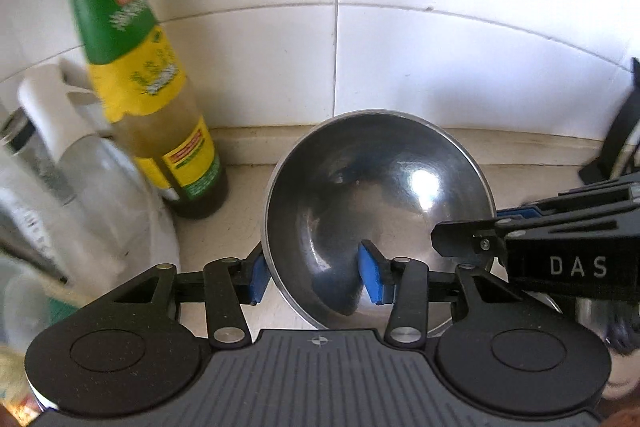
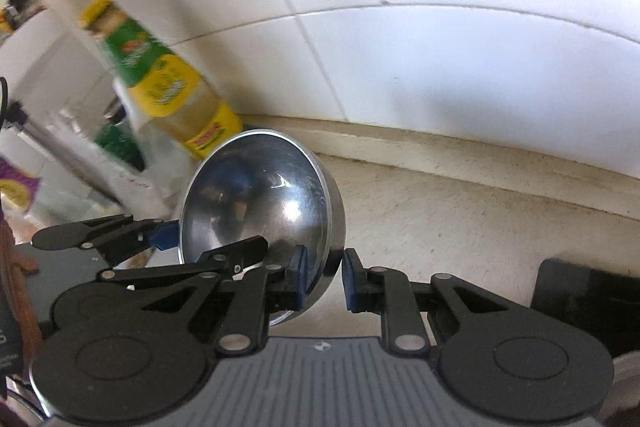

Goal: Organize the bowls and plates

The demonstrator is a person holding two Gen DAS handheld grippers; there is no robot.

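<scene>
Shiny steel bowl (image 1: 376,211), tilted, lifted off the beige counter (image 2: 480,227)

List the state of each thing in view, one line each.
steel bowl: empty, tilted, rim clamped on two sides.
left tool: shut on the bowl's wall.
right tool: shut on the bowl's wall.
sauce bottle: upright, capped, on the counter.

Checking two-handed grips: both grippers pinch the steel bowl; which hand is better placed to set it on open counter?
Right, probably. The right gripper clamps the steel bowl at its rim beside bare counter; the left gripper is hemmed by the sauce bottle.
</scene>
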